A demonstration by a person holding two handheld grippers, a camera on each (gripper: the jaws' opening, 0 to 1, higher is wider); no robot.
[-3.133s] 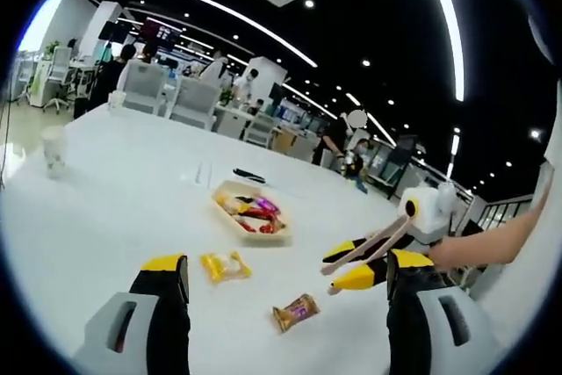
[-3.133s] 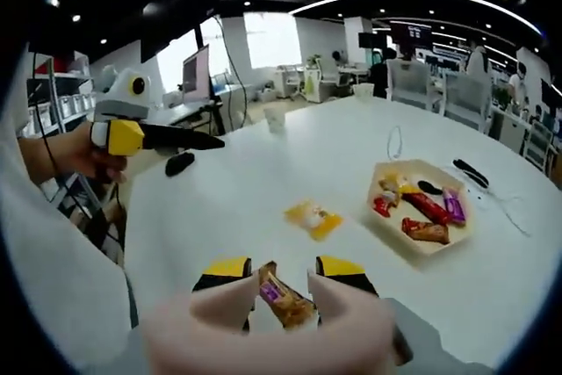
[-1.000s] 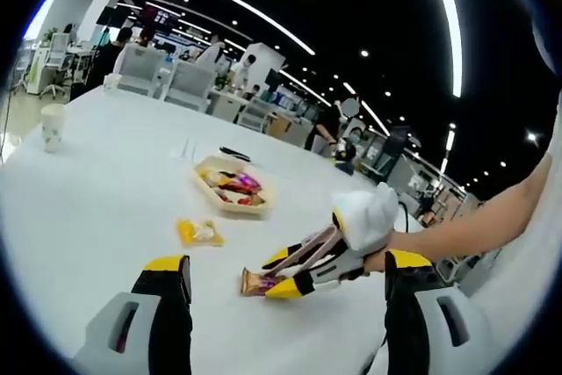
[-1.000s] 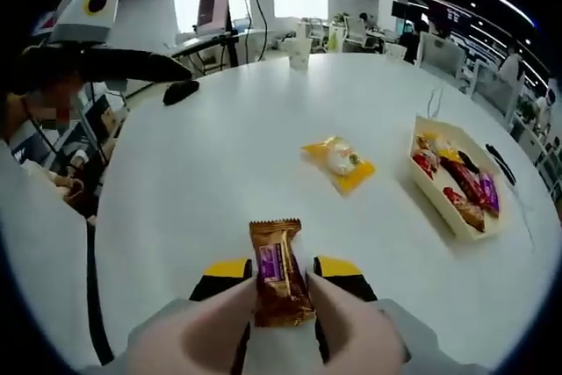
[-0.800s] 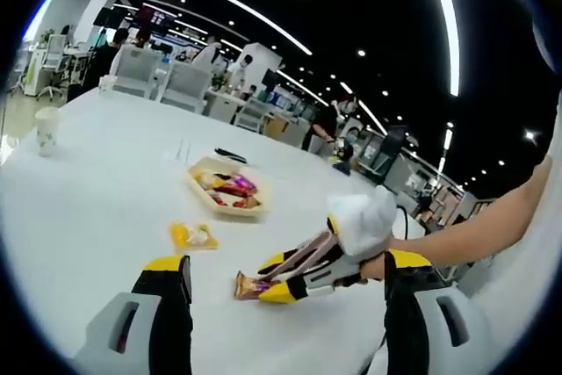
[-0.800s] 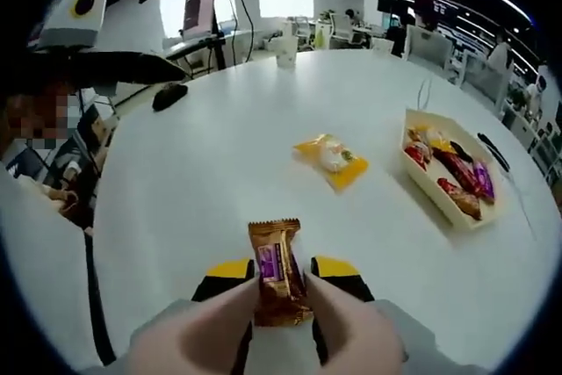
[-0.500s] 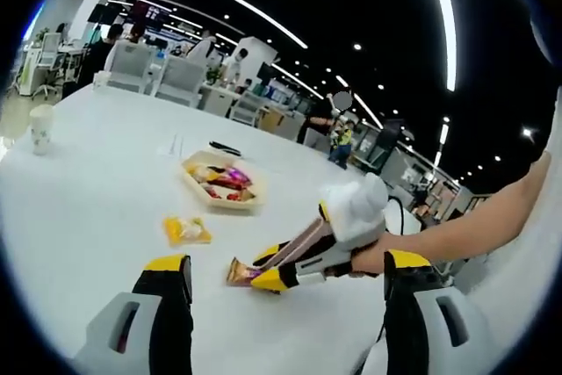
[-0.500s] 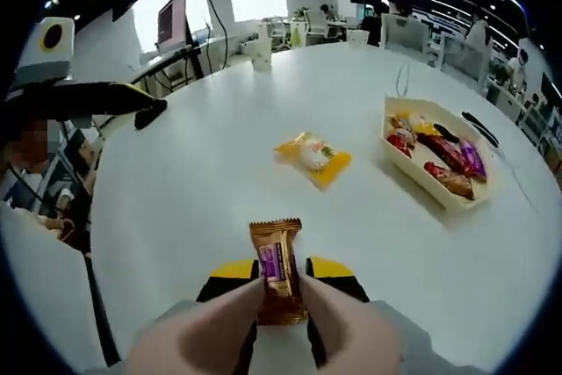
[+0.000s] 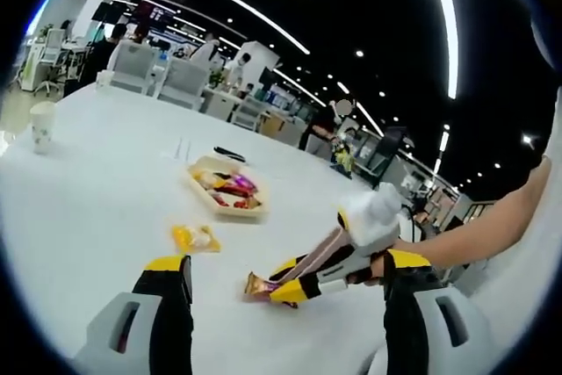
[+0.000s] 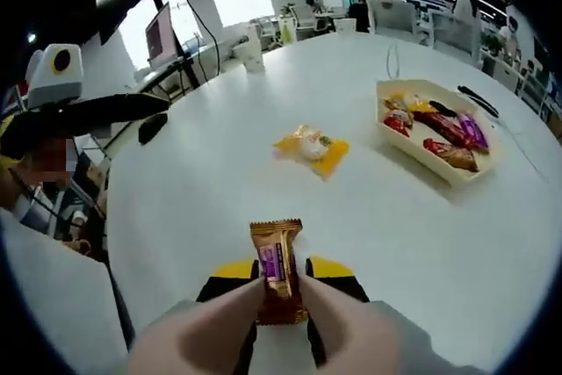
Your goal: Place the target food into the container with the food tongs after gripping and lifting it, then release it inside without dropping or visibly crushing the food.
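My right gripper is shut on beige food tongs. The tongs pinch a brown wrapped bar with a purple label, held low over the white table. A cream tray with several wrapped snacks lies ahead to the right. In the left gripper view the right gripper comes in from the right with the tongs and the bar; the tray is farther back. My left gripper is open, its jaws wide apart with nothing between them.
A yellow snack packet lies on the table between the bar and the tray, also seen as the packet. A paper cup stands far left, a black mouse near the table's edge. People and chairs are beyond.
3.1 s ago the bar lay on the table apart from the tongs; now the tongs hold it. Over the last second both views shifted slightly; the grip is unchanged.
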